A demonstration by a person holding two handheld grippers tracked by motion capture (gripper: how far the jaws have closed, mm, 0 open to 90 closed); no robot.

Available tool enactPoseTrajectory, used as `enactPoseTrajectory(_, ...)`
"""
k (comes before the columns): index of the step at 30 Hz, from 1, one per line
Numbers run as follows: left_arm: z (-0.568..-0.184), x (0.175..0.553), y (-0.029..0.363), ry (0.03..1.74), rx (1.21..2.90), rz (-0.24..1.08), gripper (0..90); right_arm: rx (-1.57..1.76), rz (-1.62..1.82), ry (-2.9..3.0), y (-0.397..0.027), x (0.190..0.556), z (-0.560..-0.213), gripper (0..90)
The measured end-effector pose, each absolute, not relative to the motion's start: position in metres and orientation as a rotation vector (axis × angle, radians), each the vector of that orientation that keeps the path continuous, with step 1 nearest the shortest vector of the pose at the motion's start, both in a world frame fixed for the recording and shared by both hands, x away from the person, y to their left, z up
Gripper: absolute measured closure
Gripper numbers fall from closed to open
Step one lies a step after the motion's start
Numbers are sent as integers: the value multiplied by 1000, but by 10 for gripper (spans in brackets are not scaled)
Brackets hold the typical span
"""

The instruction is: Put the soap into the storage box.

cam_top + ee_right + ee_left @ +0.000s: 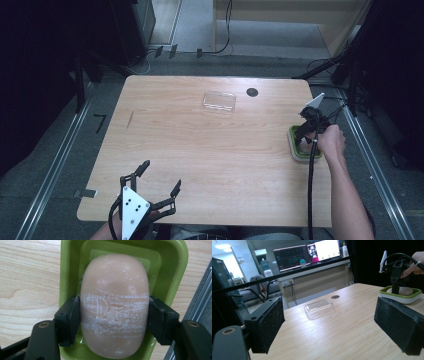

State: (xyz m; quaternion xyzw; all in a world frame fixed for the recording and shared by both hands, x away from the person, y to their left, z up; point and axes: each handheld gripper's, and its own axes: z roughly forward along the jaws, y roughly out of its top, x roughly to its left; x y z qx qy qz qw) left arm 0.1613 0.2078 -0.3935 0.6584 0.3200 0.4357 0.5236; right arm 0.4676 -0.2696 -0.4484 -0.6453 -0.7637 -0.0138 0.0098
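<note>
Pale wood grain covers the light wooden table (210,150) in the high view, where the right gripper (306,134) points down into a green-rimmed white soap dish (294,145) near the table's right edge, a hand (331,140) wrapped around its body. The left gripper (159,176) rests at the near edge, its jaws spread wide over bare wood. A clear plastic lid (219,101) lies toward the far side, a small dark round hole (252,92) just beyond it.

From the left gripper view, the two black padded jaws stand well apart with nothing between them; the clear plastic lid (319,308) sits mid-table and the soap dish (400,295) lies off to the right, the right gripper (395,288) standing upright in it.

In the right gripper view, the jaws pinch a pale pink oval bar of soap (115,305) by its long sides, pads pressed flat against it. The soap, streaked with white scuff marks, lies inside the soap dish (72,267), which rests on the table (27,277)
</note>
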Motion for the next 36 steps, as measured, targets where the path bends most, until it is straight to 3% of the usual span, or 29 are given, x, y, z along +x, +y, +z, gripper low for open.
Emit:
enactPoseTrajectory(29,-394,165,204,765,1583,1039,99,-2029,-45,-2379,-270,464,-448,319)
enactPoseTrajectory(32,-394,166,204,762,1584,1037,99,-2032,-57,-2398,-270,463,-445,292)
enactPoseTrajectory(36,-394,167,203,760,1584,1036,99,-2022,-69,-2417,-270,459,-439,182)
